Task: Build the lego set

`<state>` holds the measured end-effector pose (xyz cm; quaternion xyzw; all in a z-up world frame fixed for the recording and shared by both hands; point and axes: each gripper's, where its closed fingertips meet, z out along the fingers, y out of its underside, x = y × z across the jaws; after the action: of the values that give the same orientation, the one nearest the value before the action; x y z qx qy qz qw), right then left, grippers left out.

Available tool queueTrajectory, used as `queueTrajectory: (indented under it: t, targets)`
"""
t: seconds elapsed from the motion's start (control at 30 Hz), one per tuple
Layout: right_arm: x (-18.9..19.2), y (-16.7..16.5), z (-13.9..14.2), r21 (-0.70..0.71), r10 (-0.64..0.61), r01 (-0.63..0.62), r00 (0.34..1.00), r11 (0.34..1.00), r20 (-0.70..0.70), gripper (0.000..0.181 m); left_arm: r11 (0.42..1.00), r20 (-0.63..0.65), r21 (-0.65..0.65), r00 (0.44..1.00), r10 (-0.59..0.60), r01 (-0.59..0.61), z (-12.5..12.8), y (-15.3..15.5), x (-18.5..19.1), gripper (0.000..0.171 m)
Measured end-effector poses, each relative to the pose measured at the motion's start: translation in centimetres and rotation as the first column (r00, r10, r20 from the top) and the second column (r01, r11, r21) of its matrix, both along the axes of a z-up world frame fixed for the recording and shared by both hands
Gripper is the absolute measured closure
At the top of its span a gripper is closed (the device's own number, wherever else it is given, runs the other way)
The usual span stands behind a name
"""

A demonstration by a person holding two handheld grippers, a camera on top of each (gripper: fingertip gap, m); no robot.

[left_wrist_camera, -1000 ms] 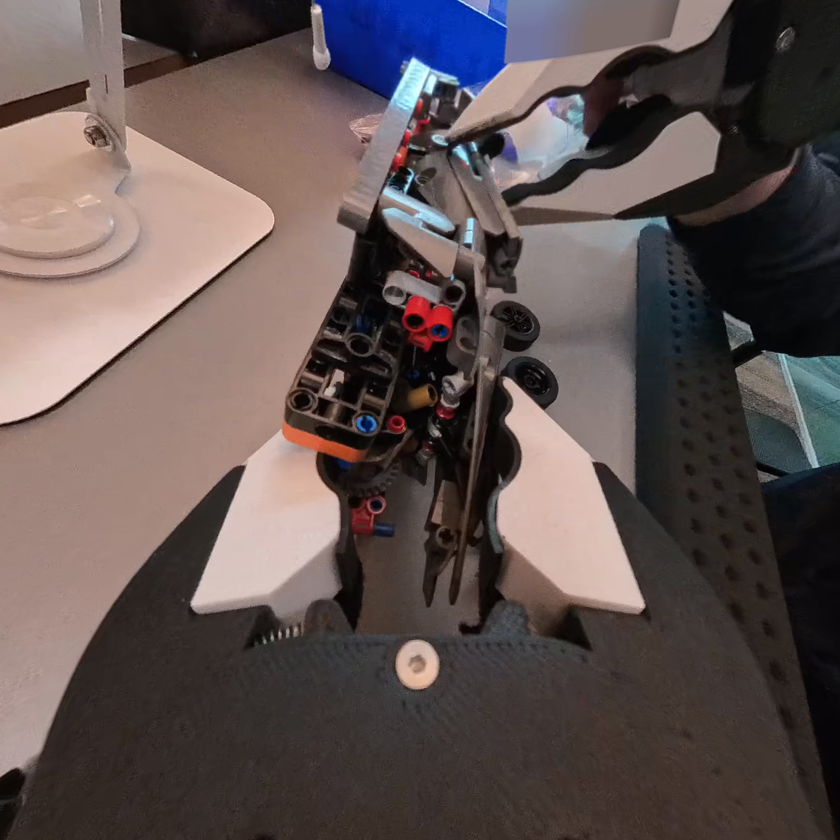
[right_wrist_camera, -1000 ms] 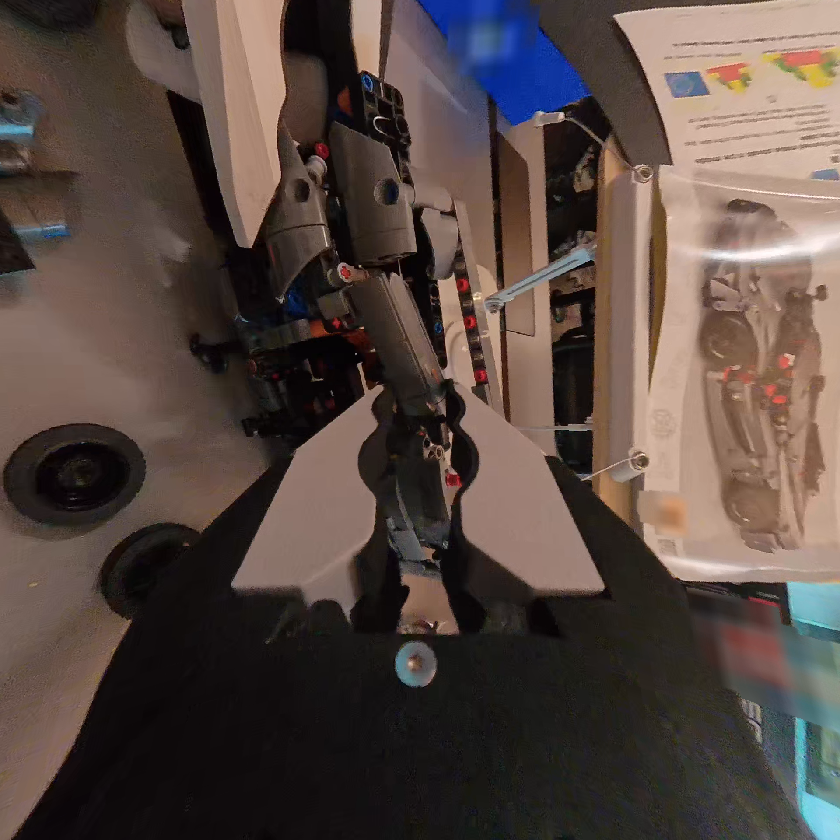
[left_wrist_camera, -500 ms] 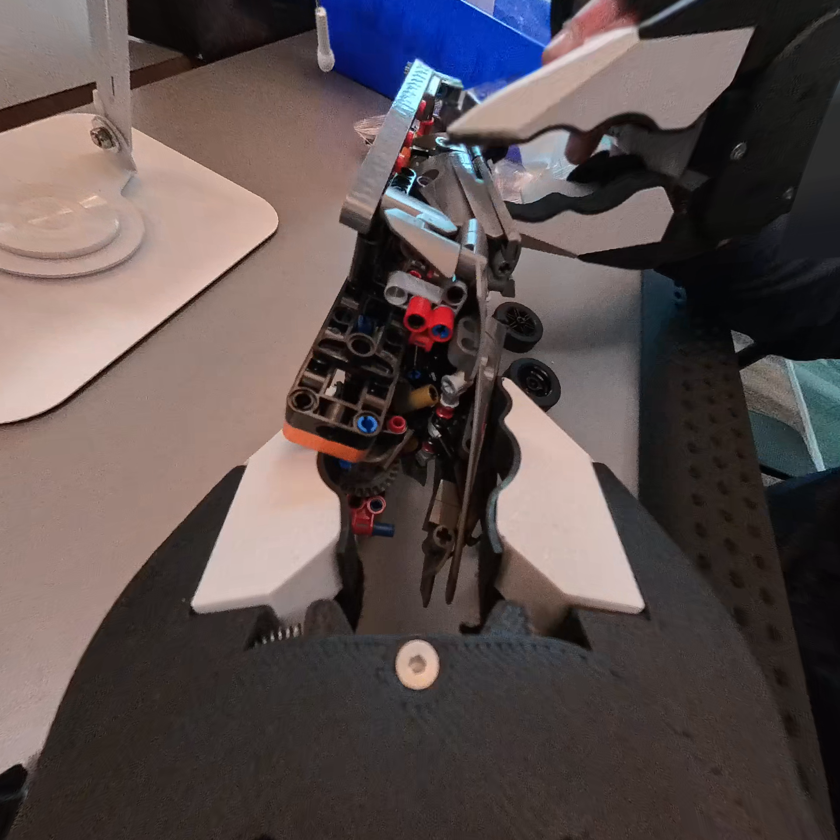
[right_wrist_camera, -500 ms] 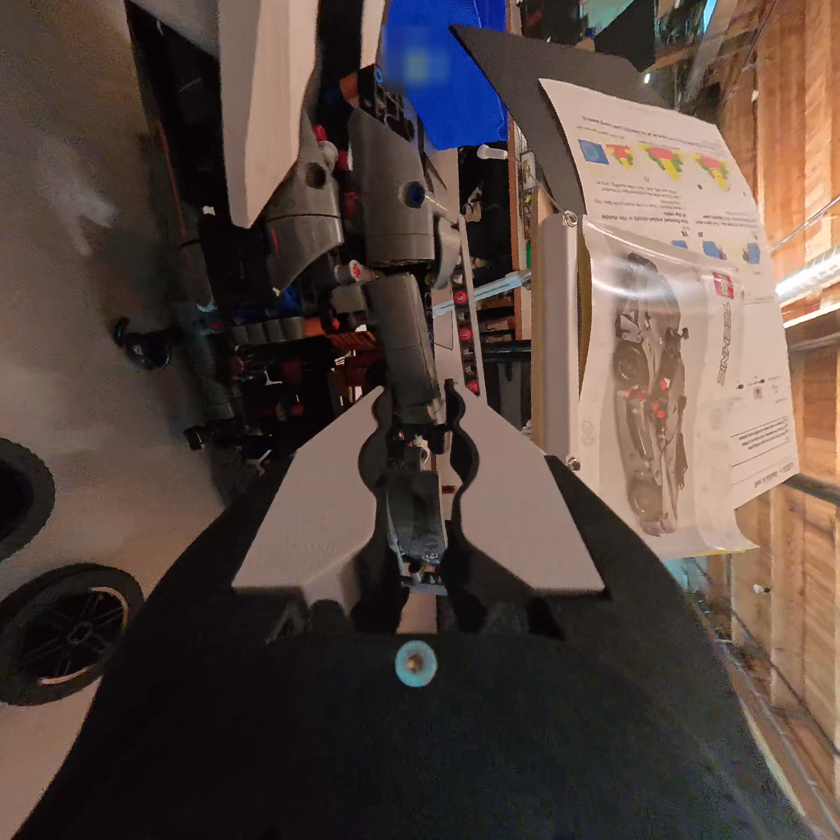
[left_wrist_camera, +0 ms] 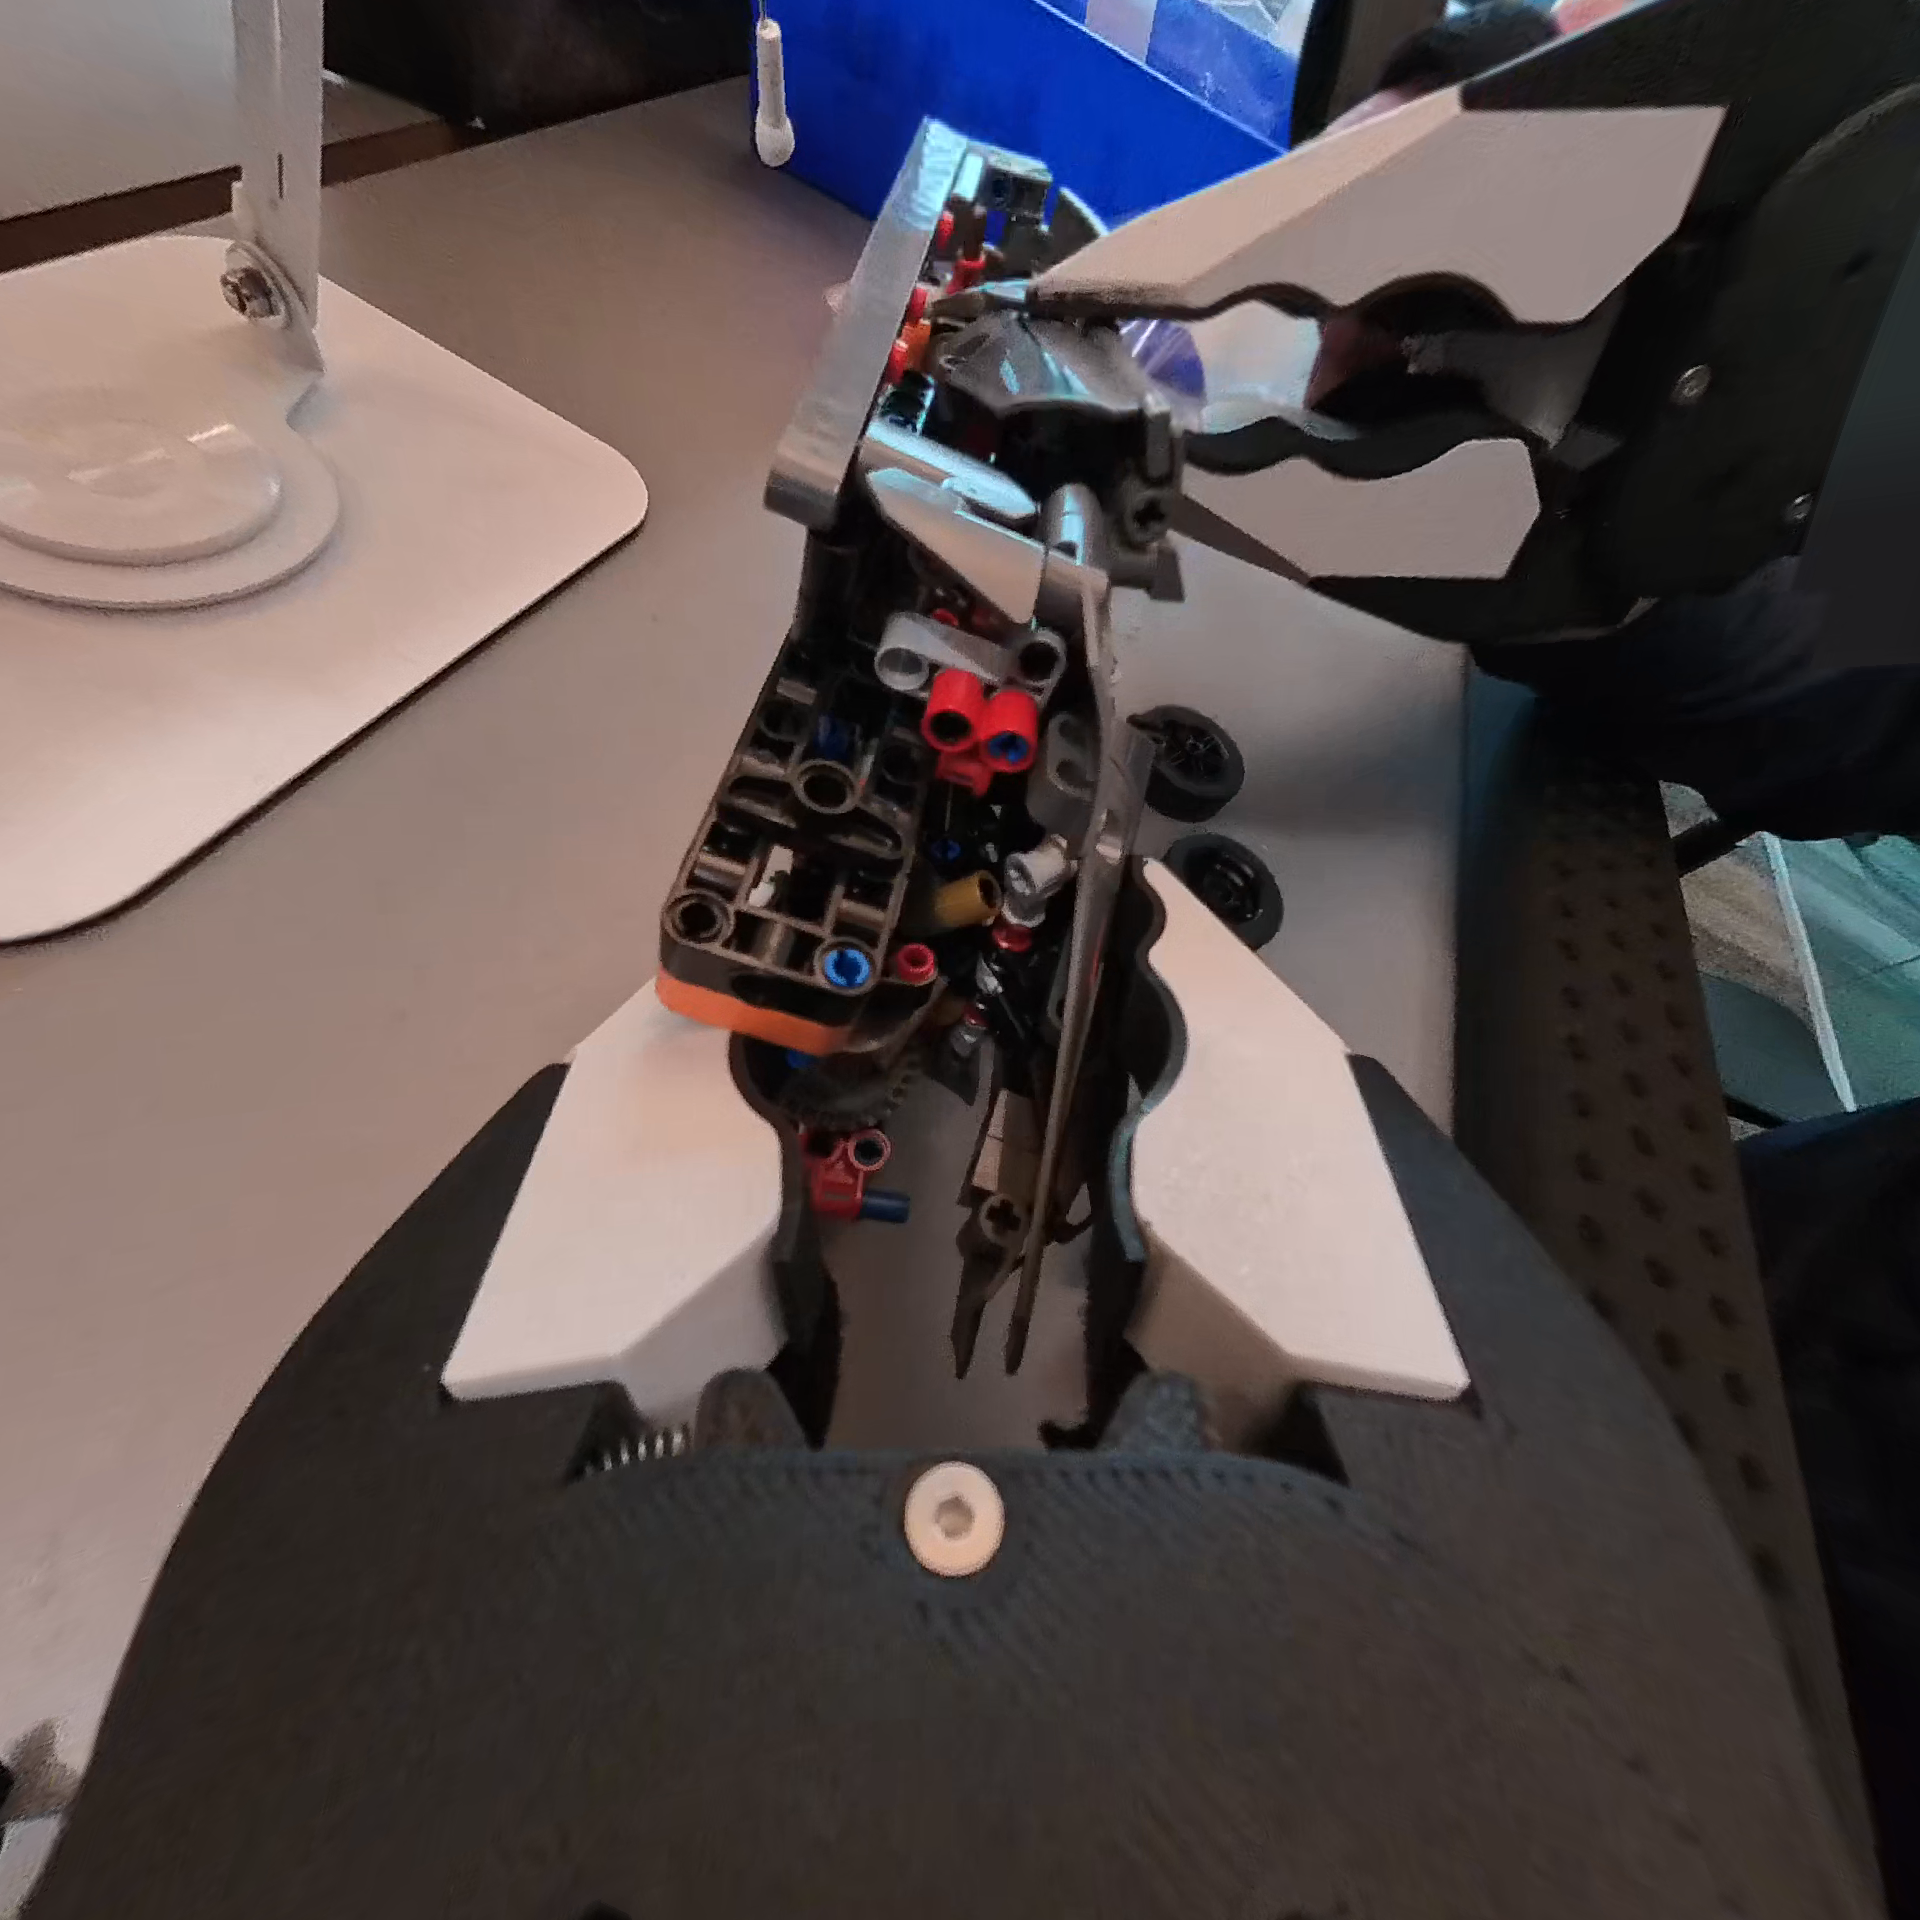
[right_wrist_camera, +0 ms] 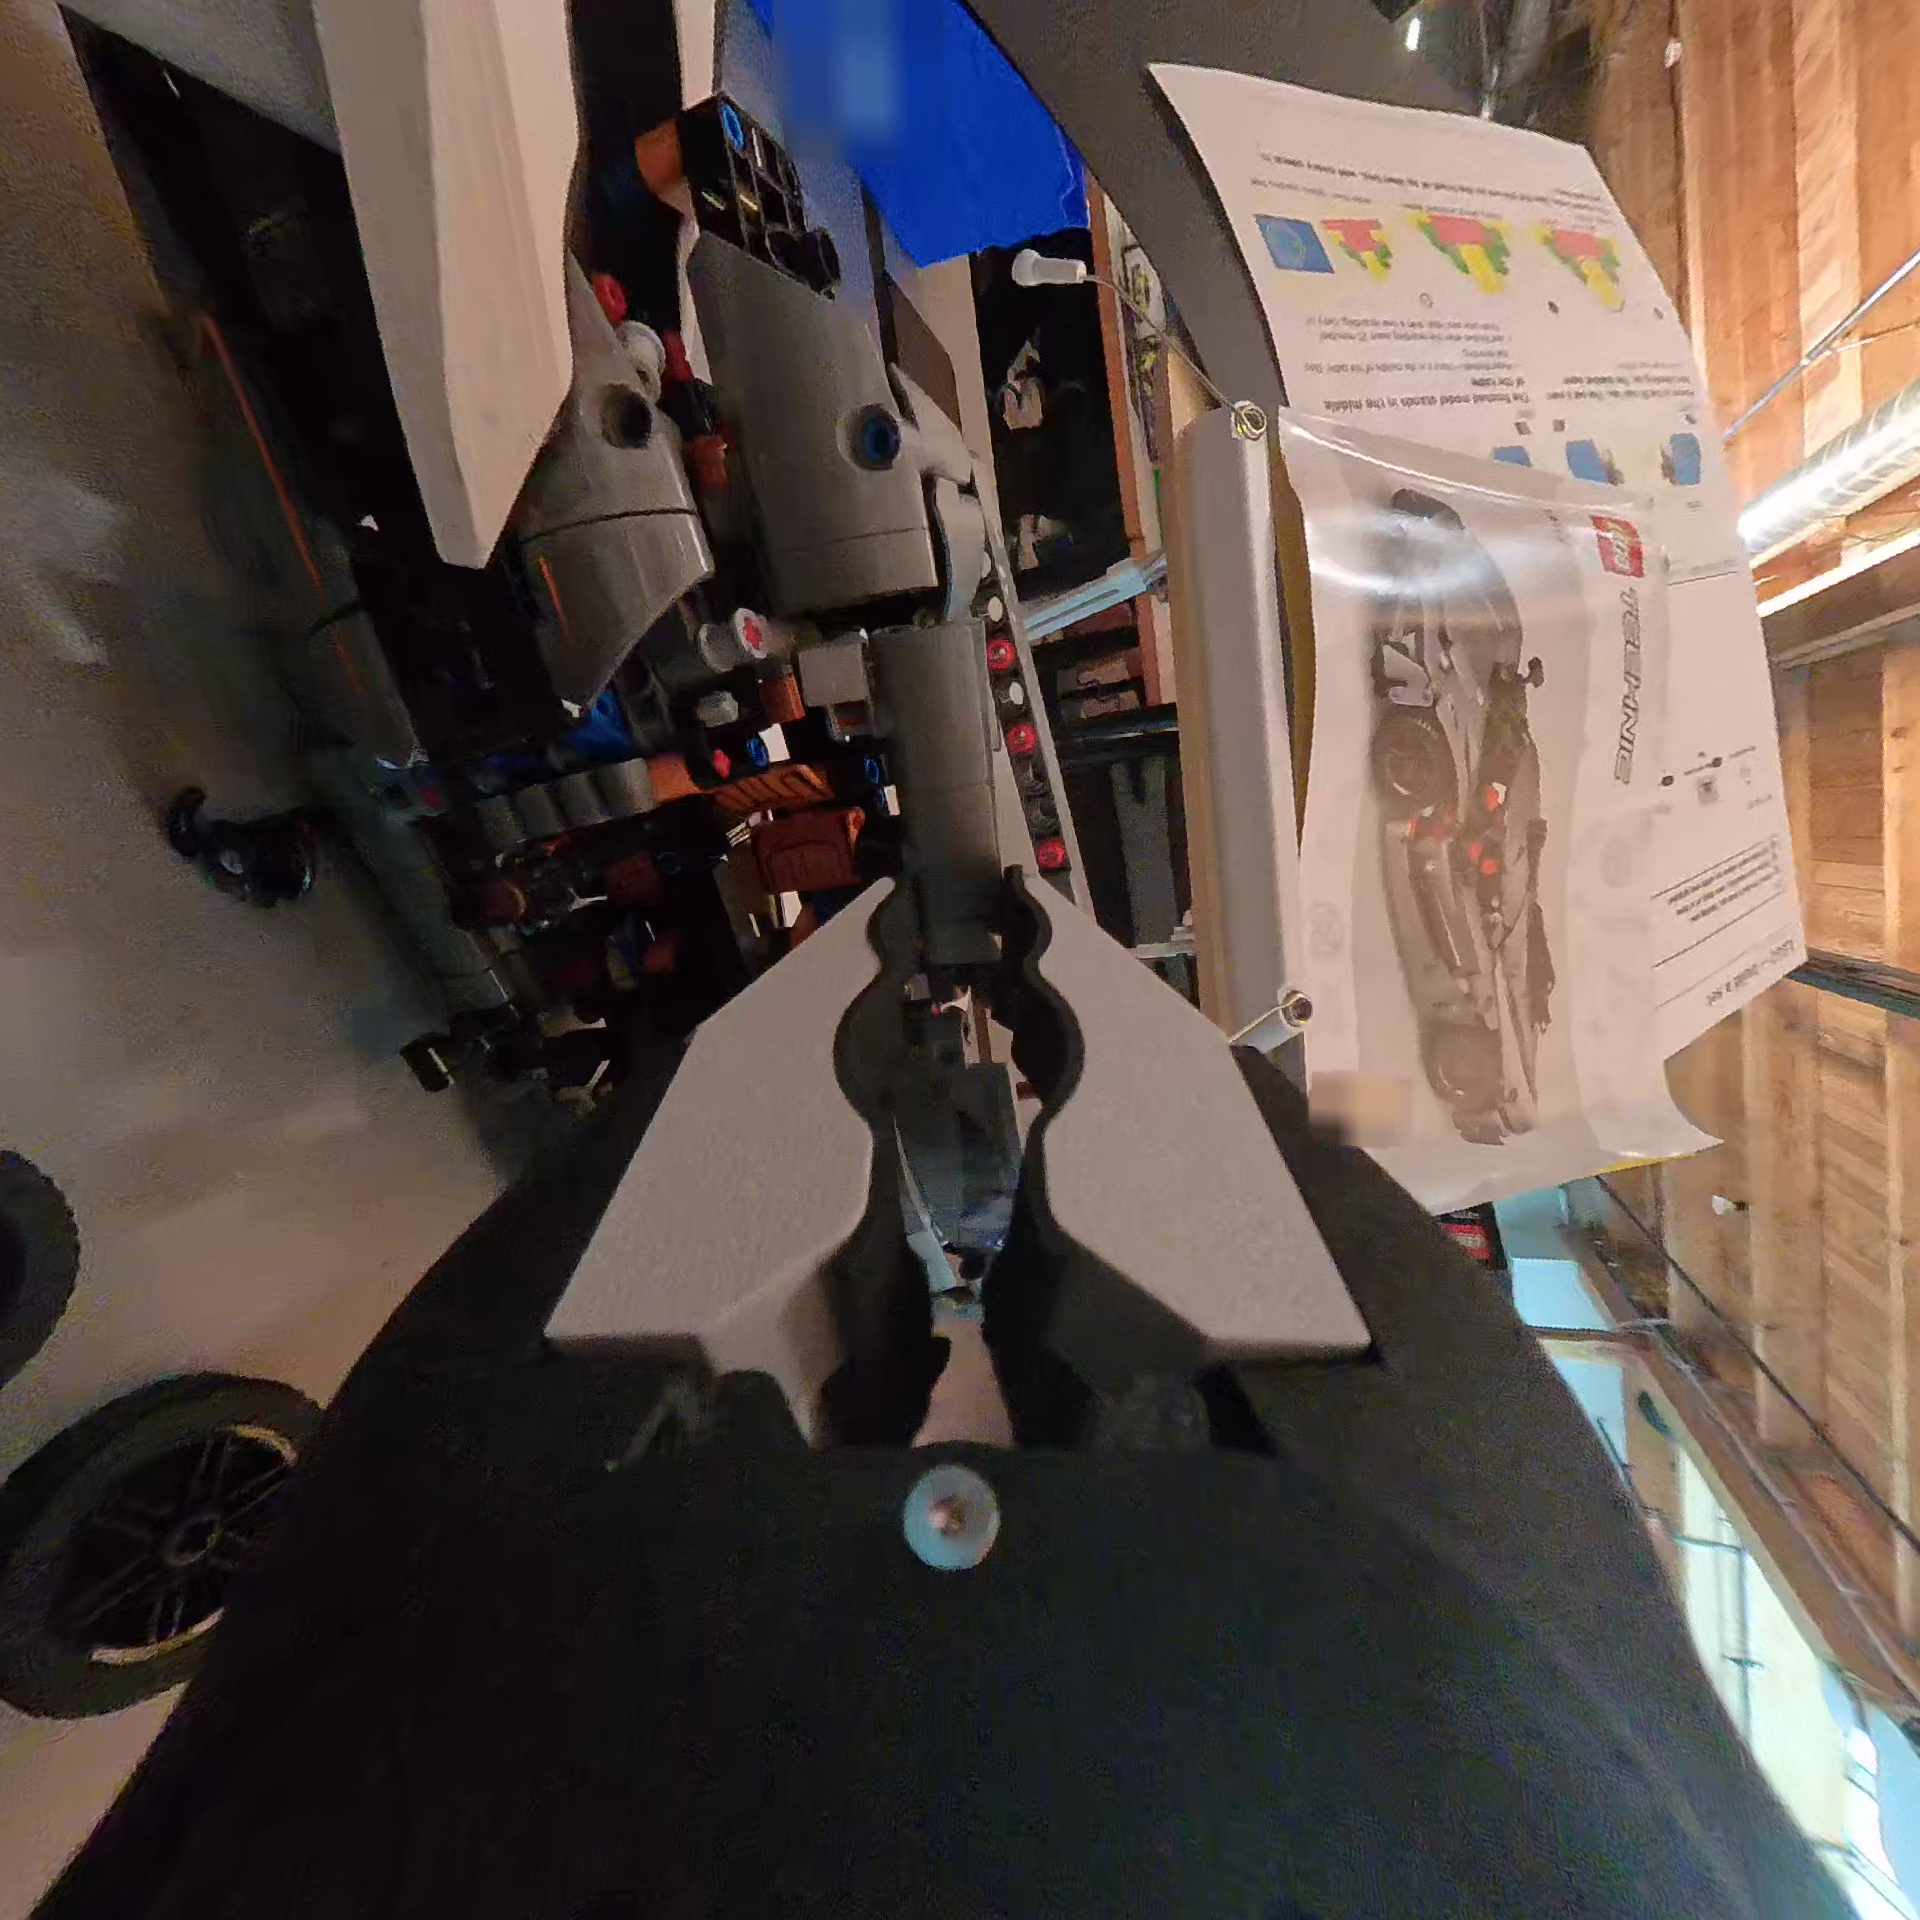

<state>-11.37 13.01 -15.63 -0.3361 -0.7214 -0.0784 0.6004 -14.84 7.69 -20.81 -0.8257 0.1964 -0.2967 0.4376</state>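
The half-built lego car [left_wrist_camera: 831, 831], grey panels over a black frame with red, blue and orange pins, is held on its side above the table. My left gripper [left_wrist_camera: 914, 977] is shut on its near end, with one white finger [left_wrist_camera: 644, 1164] on each side. My right gripper [left_wrist_camera: 1174, 436] comes in from the upper right and is shut on a grey panel at the car's far end. In the right wrist view that gripper [right_wrist_camera: 956, 904] clamps the long grey panel [right_wrist_camera: 940, 769], and a white finger [right_wrist_camera: 457, 260] of the left gripper shows beyond the car [right_wrist_camera: 790, 468].
Two loose black wheels [left_wrist_camera: 1195, 764] lie on the grey table [left_wrist_camera: 416, 987] right of the car, and show in the right wrist view [right_wrist_camera: 135, 1538]. A white stand base [left_wrist_camera: 260, 571] sits left, a blue box [left_wrist_camera: 1039, 94] behind. A black mesh chair back [left_wrist_camera: 1621, 1039] is right. The bagged instruction booklet [right_wrist_camera: 1455, 779] hangs nearby.
The right gripper has rolled and shifted its hold on the car's far end, so its view now swings toward the booklet. The left gripper and the car have barely moved.
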Motion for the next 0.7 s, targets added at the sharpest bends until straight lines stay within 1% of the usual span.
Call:
queueTrajectory:
  t: [0.07, 0.1, 0.13, 0.2, 0.23, 0.3, 0.33, 0.4, 0.43, 0.47, 0.5, 0.57, 0.6, 0.63, 0.67, 0.7]
  targets:
    - [-0.4, -0.8, -0.1, 0.169, 0.016, -0.023, 0.999, 0.985, 0.041, 0.169, 1.0, 0.024, -0.015, 1.0, -0.004, 0.004, -0.1, -0.1, -0.2, 0.113]
    - [-0.4, -0.9, 0.1, 0.21, 0.032, -0.046, 0.997, 0.977, 0.071, 0.169, 1.0, 0.037, -0.02, 0.999, -0.004, 0.005, -0.1, -0.3, -0.4, 0.113]
    - [-0.2, -0.9, 0.4, 0.214, 0.048, -0.066, 0.995, 0.975, 0.089, 0.17, 1.0, 0.036, -0.014, 0.999, -0.003, 0.003, -0.1, -0.3, -0.4, 0.113]
    - [-0.1, -0.5, 1.5, 0.214, 0.067, -0.081, 0.995, 0.974, 0.07, 0.169, 1.0, 0.063, 0.003, 0.998, -0.008, 0.008, 0.3, -0.2, 0.0, 0.114]
    - [-0.1, -0.3, 1.8, 0.16, 0.056, -0.063, 0.997, 0.985, 0.049, 0.169, 1.0, 0.08, 0.005, 0.997, -0.009, 0.009, 0.6, -0.1, 0.2, 0.114]
    - [-0.2, -0.2, 2.2, -0.006, 0.049, -0.049, 0.998, 0.999, -0.026, 0.168, 1.0, 0.072, 0.013, 0.997, -0.008, 0.007, 1.0, 0.0, 0.1, 0.114]
    - [-0.2, 0.0, 2.1, -0.107, 0.046, -0.053, 0.997, 0.993, -0.063, 0.168, 1.0, 0.076, 0.015, 0.997, -0.005, 0.004, 1.1, 0.0, 0.0, 0.114]
    - [0.0, 0.1, 1.8, -0.266, 0.031, -0.063, 0.992, 0.962, -0.123, 0.168, 1.0, 0.07, 0.013, 0.998, 0.002, -0.003, 1.0, 0.1, 0.2, 0.114]
    - [0.1, 0.1, 1.7, -0.364, 0.022, -0.078, 0.988, 0.928, -0.155, 0.168, 1.0, 0.059, 0.01, 0.998, 0.001, -0.001, 0.8, 0.1, 0.2, 0.114]
    - [0.2, 0.2, 1.5, -0.403, 0.016, -0.083, 0.986, 0.912, -0.167, 0.168, 1.0, 0.061, 0.014, 0.998, -0.004, 0.003, 0.8, 0.0, 0.2, 0.114]
    - [0.2, 0.2, 1.2, -0.385, 0.016, -0.075, 0.988, 0.92, -0.155, 0.167, 1.0, 0.066, 0.01, 0.998, -0.007, 0.006, 0.8, 0.0, 0.3, 0.114]
    - [0.2, -0.2, 0.1, -0.28, 0.039, -0.064, 0.995, 0.958, -0.092, 0.167, 1.0, 0.019, -0.004, 1.0, -0.005, 0.005, 0.3, -0.1, 0.0, 0.113]
    - [0.3, -0.6, 0.0, -0.213, 0.069, -0.084, 0.995, 0.973, -0.077, 0.166, 1.0, 0.009, -0.003, 1.0, -0.005, 0.005, 0.2, -0.2, -0.2, 0.113]
    - [0.6, -1.1, 0.0, -0.182, 0.098, -0.109, 0.993, 0.977, -0.066, 0.164, 1.0, 0.006, -0.004, 1.0, -0.01, 0.01, 0.2, -0.4, -0.3, 0.112]
    - [1.0, -1.8, 0.2, -0.203, 0.129, -0.141, 0.989, 0.969, -0.069, 0.163, 1.0, -0.01, 0.003, 1.0, -0.017, 0.017, 0.2, -0.6, -0.3, 0.112]
    - [1.6, -2.2, 0.5, -0.243, 0.155, -0.169, 0.985, 0.955, -0.075, 0.157, 1.0, -0.019, -0.002, 1.0, -0.019, 0.019, 0.2, -0.7, -0.4, 0.112]
